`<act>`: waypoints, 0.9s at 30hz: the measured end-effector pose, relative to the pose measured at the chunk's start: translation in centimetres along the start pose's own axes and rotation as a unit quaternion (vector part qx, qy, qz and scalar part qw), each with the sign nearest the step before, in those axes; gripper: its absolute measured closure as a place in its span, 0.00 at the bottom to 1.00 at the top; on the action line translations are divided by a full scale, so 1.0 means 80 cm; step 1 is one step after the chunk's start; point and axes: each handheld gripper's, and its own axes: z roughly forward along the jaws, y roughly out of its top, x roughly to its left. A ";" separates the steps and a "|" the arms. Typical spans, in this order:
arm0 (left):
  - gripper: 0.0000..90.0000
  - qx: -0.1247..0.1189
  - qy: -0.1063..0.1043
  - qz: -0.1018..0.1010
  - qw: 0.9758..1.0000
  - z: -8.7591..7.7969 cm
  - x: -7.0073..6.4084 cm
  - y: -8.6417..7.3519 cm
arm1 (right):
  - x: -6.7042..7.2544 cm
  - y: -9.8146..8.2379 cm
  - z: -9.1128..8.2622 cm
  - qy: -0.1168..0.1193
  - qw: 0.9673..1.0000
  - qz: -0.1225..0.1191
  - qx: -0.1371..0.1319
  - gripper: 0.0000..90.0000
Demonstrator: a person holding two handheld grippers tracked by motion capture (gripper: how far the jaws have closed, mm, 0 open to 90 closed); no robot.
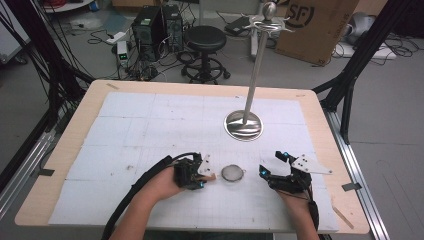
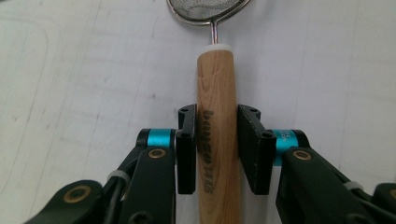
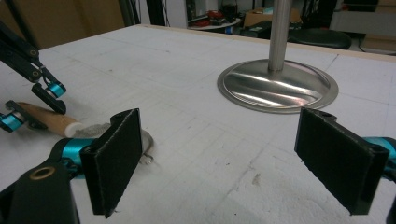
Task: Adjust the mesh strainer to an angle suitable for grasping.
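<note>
A small mesh strainer [image 1: 232, 173] with a wooden handle [image 2: 215, 93] lies on the white mat, its round sieve [image 2: 208, 9] pointing away from my left gripper. My left gripper [image 1: 202, 175] is shut on that handle, one pad pressed on each side [image 2: 217, 135]. In the right gripper view the same handle [image 3: 46, 119] and left gripper [image 3: 32, 105] sit at the far left, low over the mat. My right gripper [image 1: 269, 163] rests to the right of the sieve, open, with nothing between its pads [image 3: 224, 154].
A steel stand with a round base [image 1: 243, 125] and a tall pole [image 1: 255, 70] rises behind the strainer, hooks at its top. A white gridded mat [image 1: 150, 125] covers the wooden table. Beyond the far edge are a stool [image 1: 205, 40], computers and a cardboard box [image 1: 320, 25].
</note>
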 end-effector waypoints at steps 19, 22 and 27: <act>0.66 -0.001 -0.008 0.007 1.000 0.013 -0.002 0.036 | 0.001 0.000 0.000 0.000 1.000 -0.004 0.001 0.16; 0.61 -0.019 -0.008 -0.004 1.000 0.001 -0.002 0.028 | 0.001 0.000 0.000 -0.001 1.000 -0.005 0.001 0.16; 0.55 -0.056 0.001 -0.027 0.998 -0.024 0.000 0.000 | 0.001 0.000 0.000 -0.001 1.000 -0.006 0.001 0.16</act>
